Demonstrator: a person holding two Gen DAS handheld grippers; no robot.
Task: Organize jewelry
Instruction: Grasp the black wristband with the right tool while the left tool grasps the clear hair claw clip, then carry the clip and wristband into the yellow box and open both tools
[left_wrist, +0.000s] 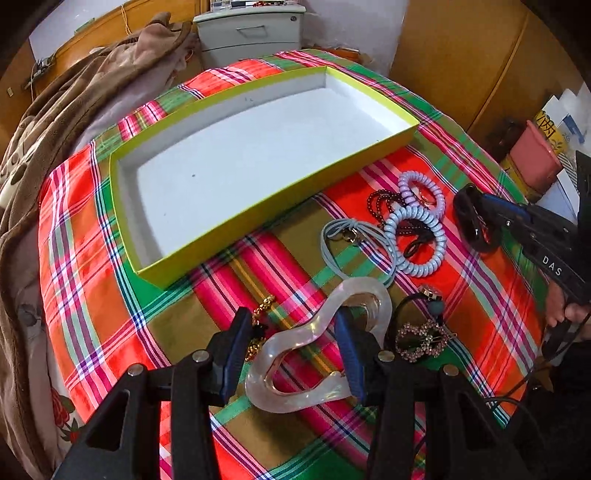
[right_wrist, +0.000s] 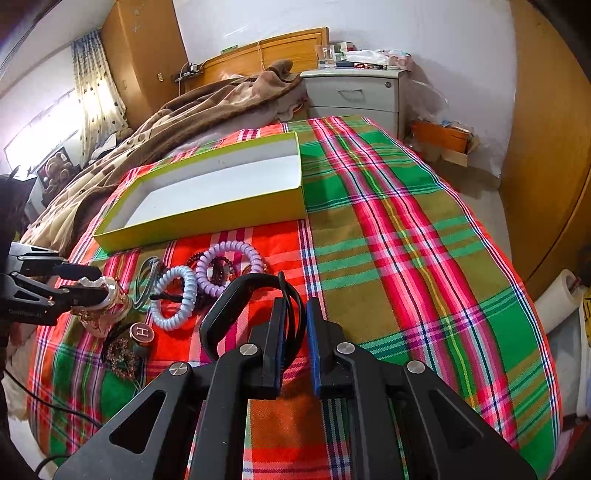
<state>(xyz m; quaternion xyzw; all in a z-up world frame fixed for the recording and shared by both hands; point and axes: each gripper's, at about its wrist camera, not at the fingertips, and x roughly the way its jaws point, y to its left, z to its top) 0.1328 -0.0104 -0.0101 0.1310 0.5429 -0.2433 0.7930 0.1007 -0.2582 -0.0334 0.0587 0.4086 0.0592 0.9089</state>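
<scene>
An empty yellow-green box (left_wrist: 258, 206) with a white inside lies on the plaid cloth; it also shows in the right wrist view (right_wrist: 207, 218). My left gripper (left_wrist: 291, 321) is shut on a wavy pearly hair clip (left_wrist: 295, 354), held just above the cloth; the clip shows in the right wrist view (right_wrist: 103, 295). My right gripper (right_wrist: 295, 310) is shut on a black hair band (right_wrist: 236, 295), seen in the left wrist view (left_wrist: 472, 221). Spiral hair ties (left_wrist: 417, 236), a dark bead bracelet (left_wrist: 380, 203), a grey elastic (left_wrist: 354, 236) and a rhinestone clip (left_wrist: 421, 338) lie between the grippers.
A brown blanket (right_wrist: 166, 122) is bunched on the bed behind the box. A grey nightstand (right_wrist: 354, 96) stands at the back. A gold chain (left_wrist: 258, 325) lies under my left finger. Wooden wardrobe doors (right_wrist: 546, 147) are on the right.
</scene>
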